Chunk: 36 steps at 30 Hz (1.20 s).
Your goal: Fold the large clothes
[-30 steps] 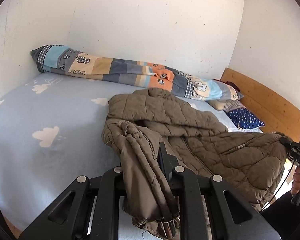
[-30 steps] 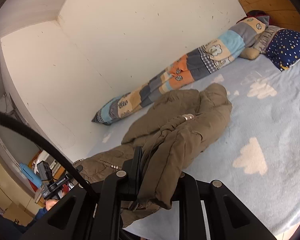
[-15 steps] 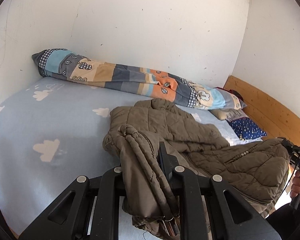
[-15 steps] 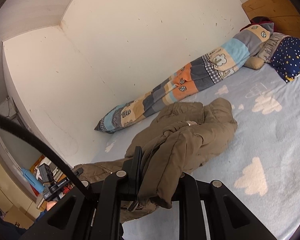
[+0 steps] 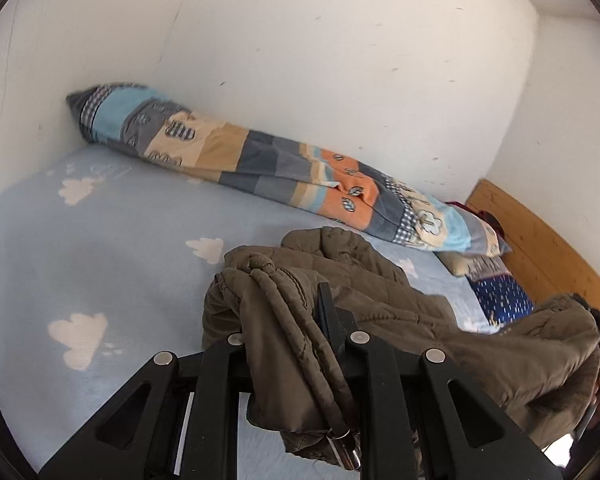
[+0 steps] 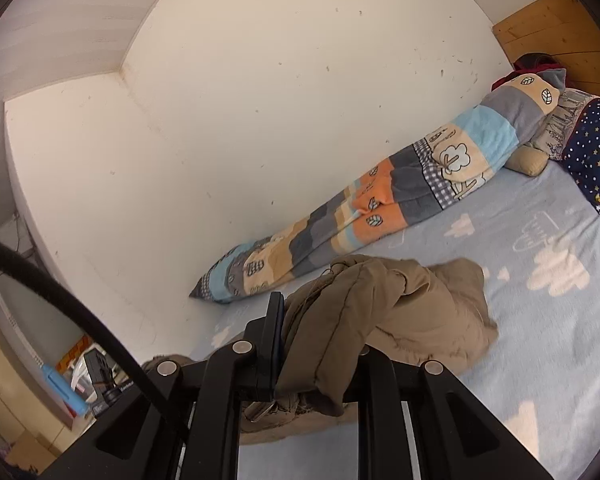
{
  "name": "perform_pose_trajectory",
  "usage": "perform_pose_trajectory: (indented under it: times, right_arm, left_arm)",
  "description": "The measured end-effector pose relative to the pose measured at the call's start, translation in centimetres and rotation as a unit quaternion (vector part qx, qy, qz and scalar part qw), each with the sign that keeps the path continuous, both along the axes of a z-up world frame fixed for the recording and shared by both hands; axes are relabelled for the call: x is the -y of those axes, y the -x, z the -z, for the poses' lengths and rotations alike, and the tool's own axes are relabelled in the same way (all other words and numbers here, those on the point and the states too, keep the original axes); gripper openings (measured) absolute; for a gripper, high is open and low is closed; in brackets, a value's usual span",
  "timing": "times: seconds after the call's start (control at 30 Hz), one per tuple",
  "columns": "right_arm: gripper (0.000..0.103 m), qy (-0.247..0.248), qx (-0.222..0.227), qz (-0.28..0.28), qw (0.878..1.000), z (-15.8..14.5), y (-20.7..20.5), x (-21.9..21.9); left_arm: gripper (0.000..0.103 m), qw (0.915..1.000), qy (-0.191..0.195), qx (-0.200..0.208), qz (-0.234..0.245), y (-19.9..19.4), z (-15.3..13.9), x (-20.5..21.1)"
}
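Observation:
An olive-brown quilted jacket [image 5: 384, 280] lies bunched on the light blue bed [image 5: 100, 264]. My left gripper [image 5: 296, 320] is shut on a thick fold of the jacket's edge, which drapes over and between the fingers. My right gripper [image 6: 320, 328] is shut on another part of the jacket [image 6: 428, 312] and holds it lifted above the bed. The stretch of jacket between the two grippers hangs off the mattress at the near edge. The right gripper's far end shows dimly at the right edge of the left wrist view.
A rolled patchwork blanket [image 5: 284, 176] lies along the white wall. A dark blue starred pillow [image 6: 596, 156] and a wooden headboard [image 5: 540, 248] are at the bed's head. Shelves with small items [image 6: 80, 372] stand beyond the bed's foot.
Both grippers have moved forward over the bed, carrying the jacket's held edge toward the wall. The jacket is more bunched up, and less of it lies flat.

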State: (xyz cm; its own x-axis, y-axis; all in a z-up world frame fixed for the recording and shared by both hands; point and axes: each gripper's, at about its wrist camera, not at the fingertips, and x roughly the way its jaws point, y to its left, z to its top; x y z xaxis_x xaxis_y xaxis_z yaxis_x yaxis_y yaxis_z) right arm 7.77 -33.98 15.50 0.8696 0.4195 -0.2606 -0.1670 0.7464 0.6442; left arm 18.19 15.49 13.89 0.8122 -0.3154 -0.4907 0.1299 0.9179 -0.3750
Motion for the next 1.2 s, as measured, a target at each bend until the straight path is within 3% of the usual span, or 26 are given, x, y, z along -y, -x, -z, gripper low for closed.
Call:
perform_pose_trajectory:
  times: [0.33, 0.67, 0.97, 1.2]
  right_arm:
    - [0.017, -0.020, -0.008, 0.033, 0.999, 1.6, -9.3, 1.4]
    - [0.017, -0.022, -0.045, 0.061, 0.997, 5.2, -15.5, 3.7]
    - [0.017, -0.036, -0.101, 0.082, 0.991, 9.8, -20.2, 4.9]
    - [0.018, -0.052, -0.147, 0.100, 0.983, 13.5, -22.2, 5.7]
  left_arm:
    - [0.018, 0.9992, -0.020, -0.030, -0.015, -9.1, 0.4, 0.8]
    - [0.019, 0.9933, -0.055, -0.102, -0.003, -18.9, 3.6, 3.5]
    - [0.021, 0.9813, -0.034, -0.189, -0.007, -24.9, 9.4, 4.7]
    - [0.023, 0.9763, -0.011, -0.215, -0.014, -26.9, 12.3, 4.7]
